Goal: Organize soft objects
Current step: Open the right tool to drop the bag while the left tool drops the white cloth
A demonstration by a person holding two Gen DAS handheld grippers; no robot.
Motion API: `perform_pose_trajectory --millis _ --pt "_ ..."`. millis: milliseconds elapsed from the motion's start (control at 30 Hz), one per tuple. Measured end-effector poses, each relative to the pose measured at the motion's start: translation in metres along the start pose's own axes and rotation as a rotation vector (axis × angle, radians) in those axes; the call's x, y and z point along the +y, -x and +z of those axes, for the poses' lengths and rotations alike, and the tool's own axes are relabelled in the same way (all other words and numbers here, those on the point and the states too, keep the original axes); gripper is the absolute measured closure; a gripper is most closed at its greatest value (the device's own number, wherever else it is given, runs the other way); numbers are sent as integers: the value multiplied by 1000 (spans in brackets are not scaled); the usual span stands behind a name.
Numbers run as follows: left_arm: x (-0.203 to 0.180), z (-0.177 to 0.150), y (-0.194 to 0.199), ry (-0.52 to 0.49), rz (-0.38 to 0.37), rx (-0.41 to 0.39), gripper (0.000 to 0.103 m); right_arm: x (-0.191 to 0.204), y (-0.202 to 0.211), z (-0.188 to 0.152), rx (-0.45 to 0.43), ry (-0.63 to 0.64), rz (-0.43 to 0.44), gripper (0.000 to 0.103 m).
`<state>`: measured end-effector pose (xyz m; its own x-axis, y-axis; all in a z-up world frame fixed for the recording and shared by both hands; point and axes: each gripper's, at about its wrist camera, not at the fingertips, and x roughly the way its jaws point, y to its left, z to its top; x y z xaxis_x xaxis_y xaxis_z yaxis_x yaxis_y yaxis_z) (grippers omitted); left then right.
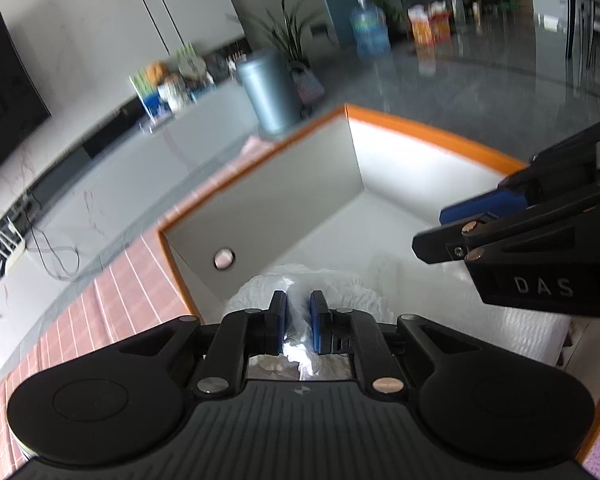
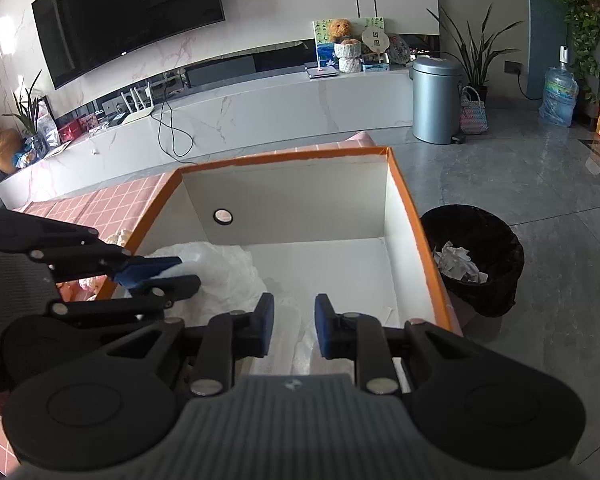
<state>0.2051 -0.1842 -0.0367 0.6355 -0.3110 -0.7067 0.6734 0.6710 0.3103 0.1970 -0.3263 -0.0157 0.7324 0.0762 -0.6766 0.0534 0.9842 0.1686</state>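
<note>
Left gripper (image 1: 298,322): blue pads clamped on a fold of the white plastic-wrapped bundle (image 1: 340,288), which bulges out past the fingertips toward 12 o'clock in the left wrist view. In the right wrist view the same gripper (image 2: 168,270) enters from 9 o'clock, reaching over the orange rim, pads pinching the wrap at the box's left side.

Bundle: white, crinkled, translucent film over soft quilted material; glossy highlights where pinched. It lies inside the orange-edged box (image 1: 420,128), on the floor of it near the left wall, below the round hole (image 2: 223,216) in the far wall.

Right gripper (image 2: 294,332): jaws parted, nothing pressed between the pads; white wrap lies below the gap. In the left wrist view it (image 1: 452,226) comes in from 3 o'clock, above the box interior.

Pose: both grippers tilt downward into the box, the left one angled in across the rim, the right one pointing toward the far wall.

Surroundings: pink checked cloth (image 2: 100,208) at 9 o'clock of the box; black waste bin (image 2: 472,256) at 3 o'clock.
</note>
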Motion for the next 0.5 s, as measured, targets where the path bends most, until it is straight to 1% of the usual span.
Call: perform_pose_trajectory --millis 133,200,300,367,433,500 --pt "1 -2 -15 5 -29 88 89 2 -6 -1 10 -1 7 81" --pt "-2 -5 -17 -11 -25 99 88 3 -6 -1 12 3 3 81" --pt "-7 -3 -21 -20 -28 137 83 2 -5 -1 13 15 -10 77" --pt "-7 -1 -21 -27 -21 147 80 4 -5 -1 15 16 -10 76" --pt "-9 -2 -19 -40 -17 143 78 4 -5 -2 14 18 -13 73" --pt "-9 -3 -17 -43 -24 141 75 3 -4 -2 13 19 -14 71"
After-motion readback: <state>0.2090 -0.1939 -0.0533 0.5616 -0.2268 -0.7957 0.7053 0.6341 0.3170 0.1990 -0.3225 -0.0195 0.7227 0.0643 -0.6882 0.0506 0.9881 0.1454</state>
